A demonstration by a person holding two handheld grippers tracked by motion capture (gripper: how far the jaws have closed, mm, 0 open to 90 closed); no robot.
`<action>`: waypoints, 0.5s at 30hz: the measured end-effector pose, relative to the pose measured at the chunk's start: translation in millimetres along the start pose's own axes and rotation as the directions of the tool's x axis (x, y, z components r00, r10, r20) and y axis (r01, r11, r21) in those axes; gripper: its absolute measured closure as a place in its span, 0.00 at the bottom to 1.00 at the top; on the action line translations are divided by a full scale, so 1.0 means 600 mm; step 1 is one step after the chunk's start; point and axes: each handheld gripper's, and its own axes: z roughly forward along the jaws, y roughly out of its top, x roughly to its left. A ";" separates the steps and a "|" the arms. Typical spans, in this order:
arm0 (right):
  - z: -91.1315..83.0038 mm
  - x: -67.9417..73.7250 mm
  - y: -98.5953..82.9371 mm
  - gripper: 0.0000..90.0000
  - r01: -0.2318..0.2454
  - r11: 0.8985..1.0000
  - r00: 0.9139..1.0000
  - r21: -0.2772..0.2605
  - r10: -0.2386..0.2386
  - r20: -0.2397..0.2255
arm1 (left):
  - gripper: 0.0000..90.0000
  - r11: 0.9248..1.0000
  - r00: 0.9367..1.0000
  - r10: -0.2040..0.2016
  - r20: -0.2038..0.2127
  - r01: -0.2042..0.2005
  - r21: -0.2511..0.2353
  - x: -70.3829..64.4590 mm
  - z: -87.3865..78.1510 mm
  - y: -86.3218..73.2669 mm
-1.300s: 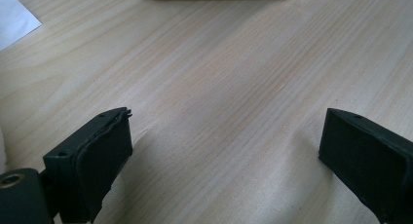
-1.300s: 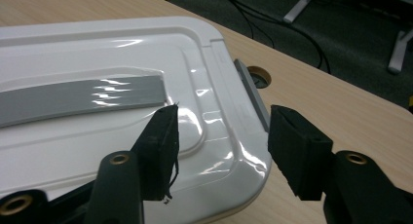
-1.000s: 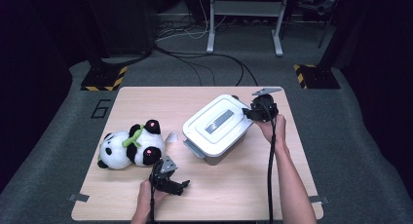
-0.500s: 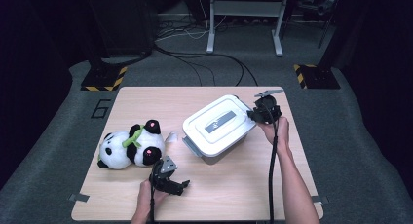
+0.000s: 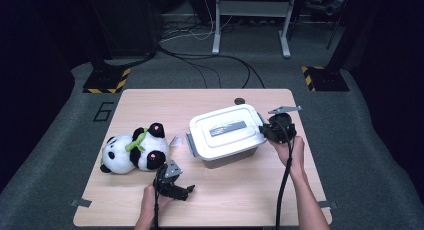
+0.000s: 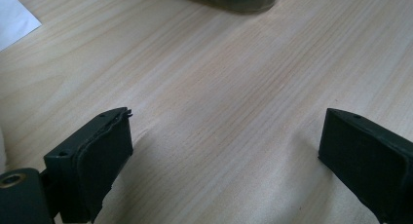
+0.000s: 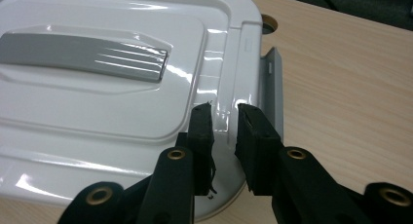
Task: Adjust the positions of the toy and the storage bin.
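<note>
1. Wooden table [image 5: 225, 200]: pale wood grain, carrying every item listed below.
2. White storage box [image 5: 227, 135]: stands right of the table's centre, its white lid [image 7: 97, 97] in place; a grey handle bar [image 7: 83, 51] runs across the lid, and a grey side latch [image 7: 272, 83] stands at the lid's edge.
3. Plush panda [image 5: 132, 150]: lies on its side on the left part of the table, well apart from the box, with a green band at its neck.
4. Right gripper [image 7: 225, 121]: held at the right end of the box, over the lid's rim just beside the latch; its jaws stand nearly closed, with a narrow gap between them over the lid's rim.
5. Left gripper [image 6: 224, 151]: held low over bare table near the front edge, just in front of the panda; its jaws are spread wide with nothing between them.
</note>
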 end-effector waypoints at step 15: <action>-0.008 0.033 0.028 0.33 0.179 0.980 0.975 -0.087 -0.188 -0.116 | 0.06 1.000 1.000 -0.002 0.002 0.002 0.000 0.000 0.000 0.000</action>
